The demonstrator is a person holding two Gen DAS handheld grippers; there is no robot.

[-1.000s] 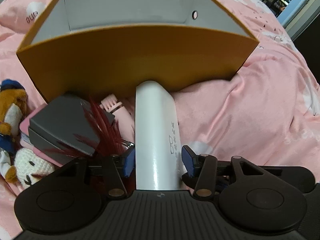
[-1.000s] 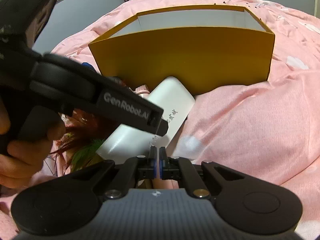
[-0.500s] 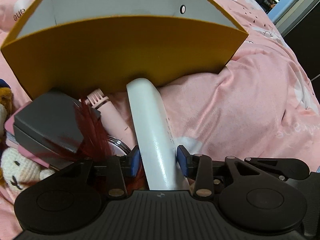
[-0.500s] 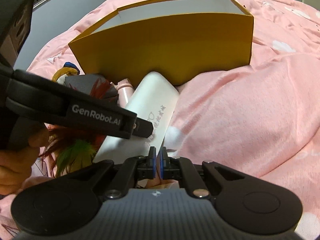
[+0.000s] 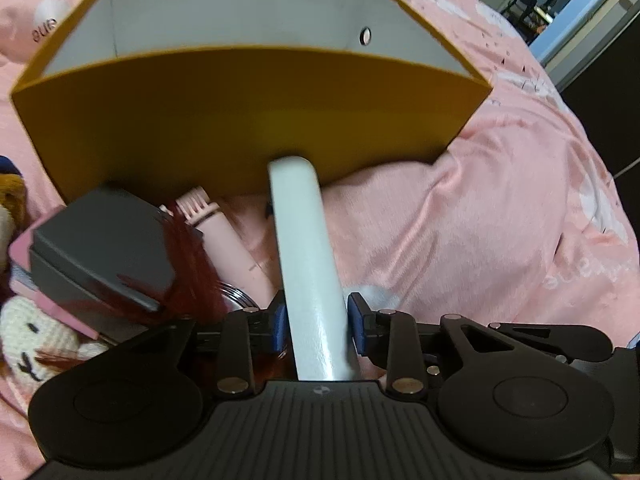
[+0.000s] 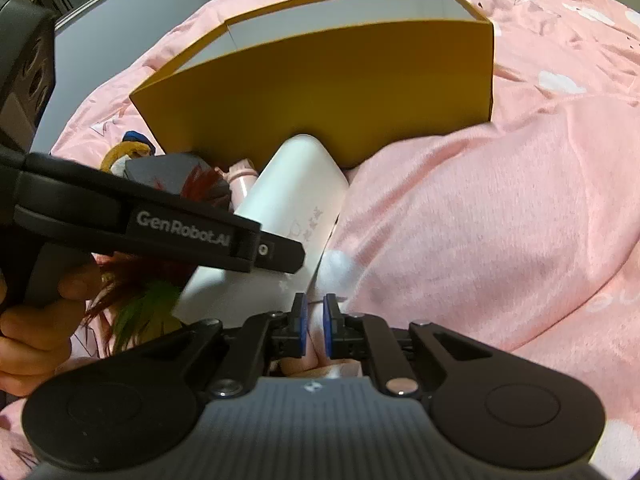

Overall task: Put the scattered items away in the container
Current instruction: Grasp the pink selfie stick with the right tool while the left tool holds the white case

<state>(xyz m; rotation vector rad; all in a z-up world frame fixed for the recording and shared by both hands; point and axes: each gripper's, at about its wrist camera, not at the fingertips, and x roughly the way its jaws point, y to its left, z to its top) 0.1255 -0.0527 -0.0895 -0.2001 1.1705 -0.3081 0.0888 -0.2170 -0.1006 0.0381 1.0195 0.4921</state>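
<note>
An open orange box (image 5: 240, 116) with grey inner walls stands on the pink bed; it also shows in the right wrist view (image 6: 328, 88). My left gripper (image 5: 318, 322) is shut on a long white case (image 5: 304, 256), which points at the box's near wall. The same white case (image 6: 288, 208) shows in the right wrist view under the left gripper's body. My right gripper (image 6: 315, 330) has its jaws a small gap apart, holding nothing, low over the pink blanket.
Left of the white case lie a pink comb-like tool (image 5: 224, 232), a dark grey box (image 5: 100, 244) on a pink book, red feathers (image 5: 188, 272), a white knitted toy (image 5: 32, 332) and a plush doll (image 6: 124, 156). Pink blanket (image 5: 480, 240) spreads to the right.
My left gripper closed onto the white case and has lifted and tilted it. My right gripper's jaws have parted slightly.
</note>
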